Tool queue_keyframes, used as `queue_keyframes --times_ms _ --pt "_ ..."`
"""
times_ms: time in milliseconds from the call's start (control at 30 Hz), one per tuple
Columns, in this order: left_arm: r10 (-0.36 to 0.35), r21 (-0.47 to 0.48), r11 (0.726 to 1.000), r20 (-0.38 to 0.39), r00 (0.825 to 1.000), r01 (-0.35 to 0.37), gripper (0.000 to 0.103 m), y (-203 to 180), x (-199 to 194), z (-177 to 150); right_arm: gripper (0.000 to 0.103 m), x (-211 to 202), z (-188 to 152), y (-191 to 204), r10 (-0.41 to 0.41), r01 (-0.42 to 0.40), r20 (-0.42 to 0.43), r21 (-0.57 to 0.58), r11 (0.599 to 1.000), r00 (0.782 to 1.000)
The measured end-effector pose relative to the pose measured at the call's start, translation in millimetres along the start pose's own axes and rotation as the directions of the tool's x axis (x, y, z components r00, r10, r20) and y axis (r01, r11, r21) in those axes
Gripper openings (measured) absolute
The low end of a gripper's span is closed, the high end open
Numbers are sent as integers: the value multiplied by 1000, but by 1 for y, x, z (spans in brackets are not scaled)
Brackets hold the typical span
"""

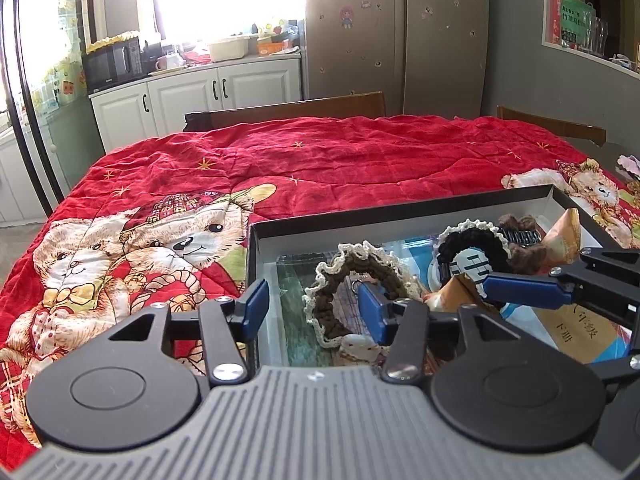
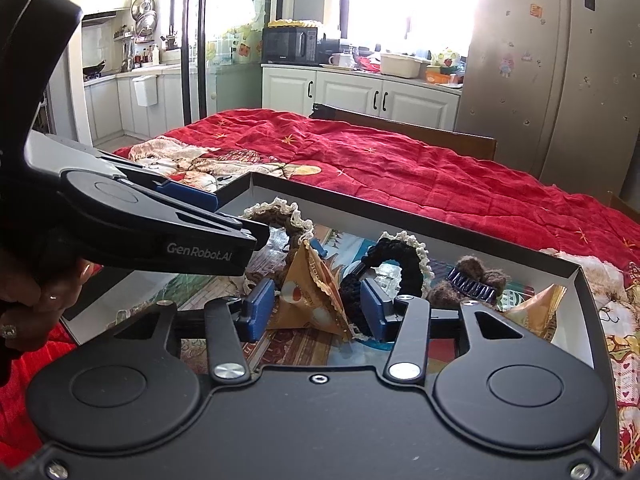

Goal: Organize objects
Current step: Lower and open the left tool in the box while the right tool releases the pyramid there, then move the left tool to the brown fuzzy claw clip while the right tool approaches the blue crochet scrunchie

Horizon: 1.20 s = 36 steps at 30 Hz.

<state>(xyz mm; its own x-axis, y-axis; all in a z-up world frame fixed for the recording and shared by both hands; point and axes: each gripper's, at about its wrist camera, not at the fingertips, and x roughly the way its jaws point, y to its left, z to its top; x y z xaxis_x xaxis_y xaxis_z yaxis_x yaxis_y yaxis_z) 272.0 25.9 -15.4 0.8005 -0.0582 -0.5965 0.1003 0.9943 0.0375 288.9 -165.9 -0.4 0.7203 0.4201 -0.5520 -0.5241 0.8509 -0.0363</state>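
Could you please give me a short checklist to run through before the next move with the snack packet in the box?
1. Right gripper jaws open around the orange snack packet: ok.
2. Jaws touching the packet: cannot tell.
3. Left gripper open, holding nothing: ok.
4. Left gripper clear of the brown scrunchie: not ok, one jaw sits inside its loop.
5. Black scrunchie clear of the right jaw: cannot tell.
6. Box flat on the red quilt: ok.

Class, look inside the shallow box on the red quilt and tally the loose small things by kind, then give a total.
Crochet scrunchies: 2, a brown one and a black one.
Orange snack packets: 2, one between the right gripper's fingers, one at the box's right end.
Hair claw clips: 1, dark with brown fluff.
Total: 5.
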Motion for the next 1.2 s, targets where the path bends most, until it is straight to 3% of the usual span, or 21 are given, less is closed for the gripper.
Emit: queue_keyframes --times_ms 567,1200 --pt "7 -8 1000 48 999 -7 76 0 -25 3 52 -28 8 -4 -18 17 48 27 999 999" --pt "17 6 1000 120 993 -18 84 -1 -79 2 58 -87 13 -11 -58 55 119 31 998 991"
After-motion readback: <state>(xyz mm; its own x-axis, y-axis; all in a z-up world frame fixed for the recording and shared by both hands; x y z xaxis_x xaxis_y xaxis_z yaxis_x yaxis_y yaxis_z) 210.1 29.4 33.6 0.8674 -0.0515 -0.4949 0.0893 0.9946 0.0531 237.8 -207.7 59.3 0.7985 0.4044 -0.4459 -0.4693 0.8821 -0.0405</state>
